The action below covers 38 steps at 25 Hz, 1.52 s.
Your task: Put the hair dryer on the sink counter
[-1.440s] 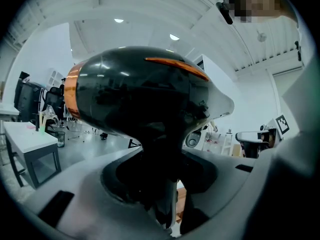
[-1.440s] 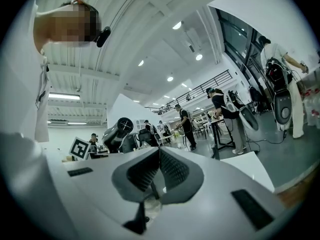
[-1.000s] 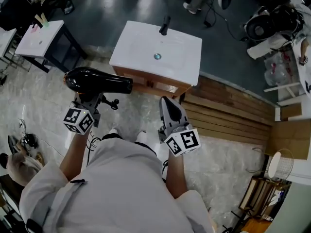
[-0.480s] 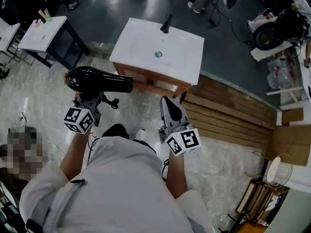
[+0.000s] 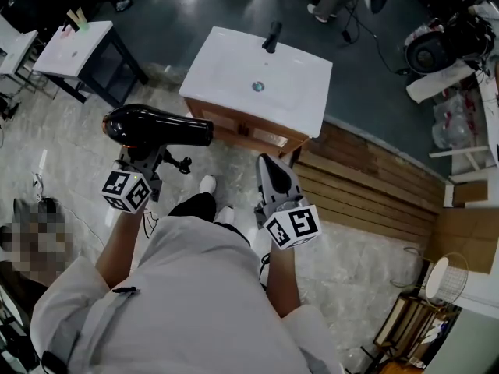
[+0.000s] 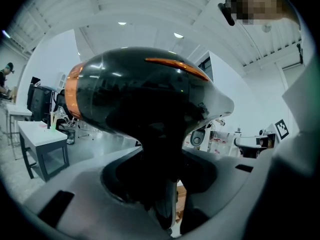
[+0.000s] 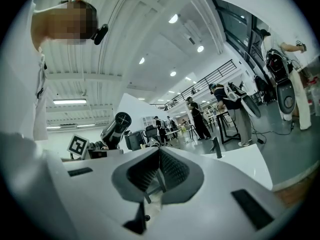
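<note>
From the head view, the person is standing a bit back from the white sink bench [image 5: 226, 76], which has a dark faucet [image 5: 270, 37] at its far edge and a little drain [image 5: 258, 86] in the middle. The black hair dryer [image 5: 156, 126] isn't on it. It's up in the air over the pale floor, near the bench's front left corner, lying crosswise with the nozzle pointing right. The left tongs [image 5: 146, 153] have it clamped by the handle from below, marker cube [image 5: 125, 191] down by the wrist. The right tongs [image 5: 268, 164] are beside it, well apart from the dryer, pinched together with nothing in them and pointing toward the bench. There's a strip of wooden planks [image 5: 374, 185] to the right and a small white table [image 5: 69, 49] off to the upper left. In the left gripper view the dryer pretty much fills the picture: glossy black body with an orange band at the back end and an orange stripe on top. The handle [image 6: 160, 179] runs down between the two jaws, which are closed on it. That small white table shows up at the left here too. In the right gripper view the jaws meet at the tips, totally empty. The white bench top and its faucet [image 7: 217, 147] sit just past them to the right, and the dryer's round end [image 7: 121, 120] is off to the left. A few people are standing around desks far in the background.
</note>
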Each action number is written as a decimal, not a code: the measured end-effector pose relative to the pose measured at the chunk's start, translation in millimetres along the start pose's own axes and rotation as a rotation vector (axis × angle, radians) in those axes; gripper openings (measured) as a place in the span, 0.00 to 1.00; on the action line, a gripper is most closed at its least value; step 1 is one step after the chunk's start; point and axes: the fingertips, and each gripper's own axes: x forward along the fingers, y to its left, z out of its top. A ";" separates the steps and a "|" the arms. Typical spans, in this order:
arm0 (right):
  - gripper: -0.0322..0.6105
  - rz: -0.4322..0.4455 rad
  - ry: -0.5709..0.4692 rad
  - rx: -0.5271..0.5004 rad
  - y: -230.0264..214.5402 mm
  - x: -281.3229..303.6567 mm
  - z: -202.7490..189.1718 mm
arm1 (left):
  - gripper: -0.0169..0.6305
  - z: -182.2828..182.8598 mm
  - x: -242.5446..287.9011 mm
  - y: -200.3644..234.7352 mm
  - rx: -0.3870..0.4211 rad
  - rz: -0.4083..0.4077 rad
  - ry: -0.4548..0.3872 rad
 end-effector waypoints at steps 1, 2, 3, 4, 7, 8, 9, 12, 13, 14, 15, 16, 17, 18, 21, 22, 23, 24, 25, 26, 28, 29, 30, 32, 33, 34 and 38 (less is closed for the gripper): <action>0.06 0.001 0.001 0.000 -0.2 0.7 1.1 | 0.29 0.2 0.3 0.5 0.000 0.003 0.000; 0.06 0.002 0.000 0.001 -0.9 0.9 2.0 | 0.29 0.3 0.8 0.6 0.001 0.006 -0.001; 0.06 0.002 0.000 0.001 -1.7 0.8 2.6 | 0.29 0.5 1.5 0.2 0.001 0.007 -0.002; 0.06 0.002 0.000 -0.001 -2.5 0.6 2.8 | 0.29 0.7 2.3 -0.3 0.002 0.007 -0.004; 0.06 0.001 0.002 -0.003 -4.5 0.9 0.5 | 0.29 0.4 5.0 -0.5 0.002 0.005 -0.003; 0.06 0.000 0.001 -0.001 -5.3 1.0 -0.7 | 0.29 -0.2 6.0 0.0 0.000 0.005 -0.001; 0.06 -0.001 0.001 0.001 -6.1 1.5 -1.0 | 0.29 -0.6 7.4 0.6 -0.002 0.005 0.001; 0.06 -0.008 0.008 0.000 -9.7 4.8 0.0 | 0.29 -0.9 14.0 2.3 -0.003 0.002 0.001; 0.06 -0.010 0.009 0.000 -11.2 6.1 0.1 | 0.29 -0.9 16.7 2.8 -0.002 0.000 0.001; 0.06 -0.012 0.008 0.000 -12.7 7.7 0.4 | 0.29 -0.9 19.3 3.6 -0.001 -0.001 0.002; 0.06 -0.013 0.008 0.000 -14.4 9.4 0.7 | 0.29 -1.0 22.1 4.5 0.001 -0.002 0.003; 0.06 -0.015 0.009 0.001 -16.4 11.3 0.8 | 0.29 -1.3 25.0 5.5 0.002 -0.003 0.005; 0.06 -0.018 0.010 0.003 -18.7 13.6 0.7 | 0.29 -1.5 28.0 6.8 0.002 -0.003 0.007; 0.06 -0.021 0.012 0.005 -21.1 16.6 0.6 | 0.29 -1.8 31.2 8.4 0.002 -0.004 0.009; 0.06 -0.018 0.017 0.005 -24.9 28.4 0.9 | 0.29 -1.5 40.8 16.1 -0.001 -0.002 0.013; 0.06 -0.014 0.019 0.002 -25.7 33.1 1.1 | 0.29 -1.2 44.1 19.3 -0.004 0.001 0.013; 0.06 -0.010 0.022 -0.002 -26.7 37.9 1.1 | 0.29 -1.0 47.6 22.7 -0.008 0.004 0.013; 0.06 -0.008 0.025 -0.004 -28.3 42.5 0.9 | 0.29 -1.3 51.4 25.9 -0.012 0.007 0.014; 0.06 -0.007 0.027 -0.005 -30.3 47.0 0.8 | 0.29 -1.7 55.3 28.9 -0.015 0.009 0.015; 0.06 -0.006 0.029 -0.005 -32.8 51.3 0.7 | 0.29 -1.8 59.5 31.5 -0.016 0.010 0.017; 0.06 -0.007 0.032 -0.003 -38.9 60.0 1.5 | 0.29 -0.5 69.0 35.8 -0.012 0.009 0.020; 0.06 -0.007 0.032 -0.003 -42.5 64.5 2.3 | 0.29 0.5 74.4 37.9 -0.010 0.008 0.022; 0.06 -0.008 0.031 -0.002 -46.0 69.1 3.3 | 0.29 1.4 80.1 40.2 -0.008 0.007 0.023; 0.06 -0.014 0.031 -0.001 -52.9 78.1 4.5 | 0.29 2.4 91.9 45.6 -0.006 0.004 0.025; 0.06 -0.018 0.032 0.001 -56.4 82.6 4.8 | 0.29 2.9 98.0 48.5 -0.005 0.001 0.027; 0.06 -0.022 0.035 0.002 -60.0 87.1 4.9 | 0.29 3.5 104.4 51.3 -0.005 -0.002 0.028; 0.06 -0.044 0.044 0.010 -79.9 104.0 6.8 | 0.29 8.8 134.4 61.5 -0.005 -0.014 0.030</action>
